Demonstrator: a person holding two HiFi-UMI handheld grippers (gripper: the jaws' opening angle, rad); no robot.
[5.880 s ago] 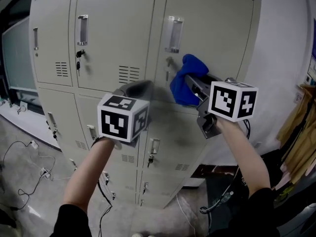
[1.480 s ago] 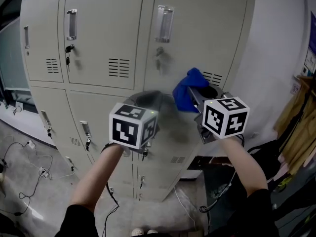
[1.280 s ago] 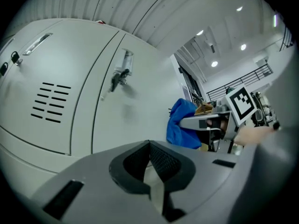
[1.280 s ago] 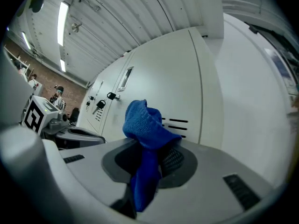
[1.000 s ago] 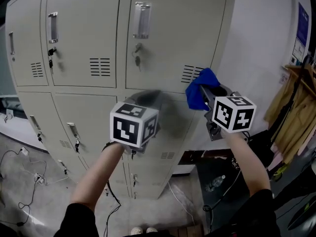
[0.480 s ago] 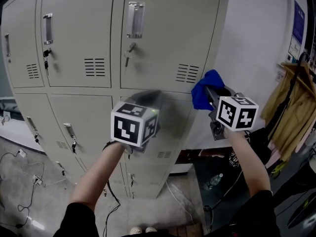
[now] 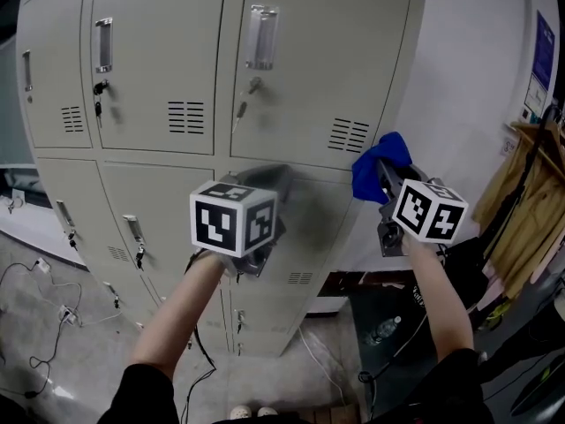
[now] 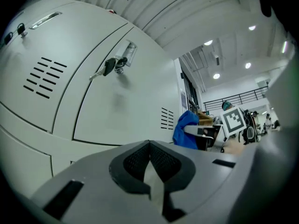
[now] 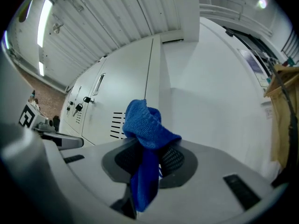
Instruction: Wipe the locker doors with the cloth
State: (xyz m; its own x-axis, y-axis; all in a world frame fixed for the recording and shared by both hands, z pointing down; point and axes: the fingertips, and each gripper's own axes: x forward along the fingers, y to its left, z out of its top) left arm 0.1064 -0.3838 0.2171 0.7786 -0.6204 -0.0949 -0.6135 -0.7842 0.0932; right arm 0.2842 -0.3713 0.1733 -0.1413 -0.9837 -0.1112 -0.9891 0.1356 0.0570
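Grey lockers (image 7: 177,69) in two rows of doors fill the scene, with a white wall (image 7: 477,78) to their right. My right tongs (image 9: 149,158) are clamped on the blue cloth (image 9: 147,125). It is pinched between the pads (image 9: 175,160), one bunch puffing up above them and a tail hanging below. From the head view the cloth sits at the right edge of the upper right door (image 7: 318,69), just beside its vent slats (image 7: 349,135). Whether it touches the metal I cannot tell.

My left tongs (image 8: 150,164) are closed on nothing, the pads meeting in a thin line. They hover in front of the seam between the two rows, lower than the right tongs and to their left. They point up at that same door's lock, where a key (image 8: 110,66) hangs. Above the lock is a chrome handle (image 7: 262,38). Further left, another upper door has its own handle, key and vent.

Cables (image 7: 62,312) trail over the floor (image 7: 88,360) at lower left. Brown clothing (image 7: 530,201) hangs at the far right.
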